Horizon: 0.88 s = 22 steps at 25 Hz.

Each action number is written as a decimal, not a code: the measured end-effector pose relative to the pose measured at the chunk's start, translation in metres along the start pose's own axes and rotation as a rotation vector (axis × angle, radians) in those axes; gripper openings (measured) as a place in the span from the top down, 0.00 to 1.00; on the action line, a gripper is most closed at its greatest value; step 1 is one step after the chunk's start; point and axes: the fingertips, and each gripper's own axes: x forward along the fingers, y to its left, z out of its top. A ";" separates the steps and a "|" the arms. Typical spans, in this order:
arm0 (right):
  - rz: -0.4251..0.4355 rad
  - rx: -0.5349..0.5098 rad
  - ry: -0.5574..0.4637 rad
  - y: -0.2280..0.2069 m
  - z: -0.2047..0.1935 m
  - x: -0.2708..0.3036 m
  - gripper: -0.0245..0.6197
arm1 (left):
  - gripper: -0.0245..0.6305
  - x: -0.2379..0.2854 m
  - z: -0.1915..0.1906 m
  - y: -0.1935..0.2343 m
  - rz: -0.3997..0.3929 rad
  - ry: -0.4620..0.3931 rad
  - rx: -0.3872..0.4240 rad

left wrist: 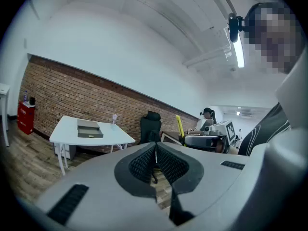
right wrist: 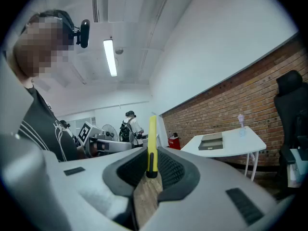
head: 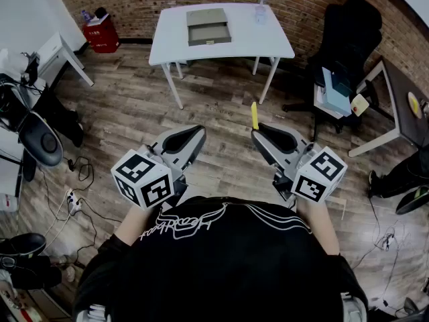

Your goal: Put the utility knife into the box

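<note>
My right gripper (right wrist: 152, 163) jaws pinch the utility knife (right wrist: 152, 141) by its lower end only; left gripper (left wrist: 155, 153) jaws together, empty. Box (head: 208, 26) sits well ahead on the worktop (head: 268, 42); knife could pivot or slip en route.

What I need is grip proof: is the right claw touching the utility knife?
Touching. Right gripper view shows the right claw pressing both sides of the utility knife.

Left gripper (left wrist: 155, 148) fingers (left wrist: 139, 165) together, white table (left wrist: 65, 129) with box (left wrist: 89, 129) beyond
</note>
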 end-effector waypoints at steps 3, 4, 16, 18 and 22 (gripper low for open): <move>-0.012 -0.007 0.007 0.006 -0.001 -0.012 0.86 | 0.92 0.000 -0.002 -0.012 -0.008 0.007 0.005; -0.018 -0.009 0.006 0.007 -0.001 -0.014 0.86 | 0.92 0.000 -0.002 -0.015 -0.011 0.008 0.010; -0.070 0.027 -0.003 -0.012 -0.013 -0.016 0.86 | 0.92 0.031 -0.008 -0.011 -0.054 0.056 0.024; -0.082 0.034 0.000 -0.023 -0.015 -0.014 0.86 | 0.92 0.041 -0.008 -0.005 -0.062 0.060 0.026; -0.109 0.044 0.003 -0.052 -0.014 -0.004 0.86 | 0.92 0.065 -0.005 0.013 -0.083 0.066 0.021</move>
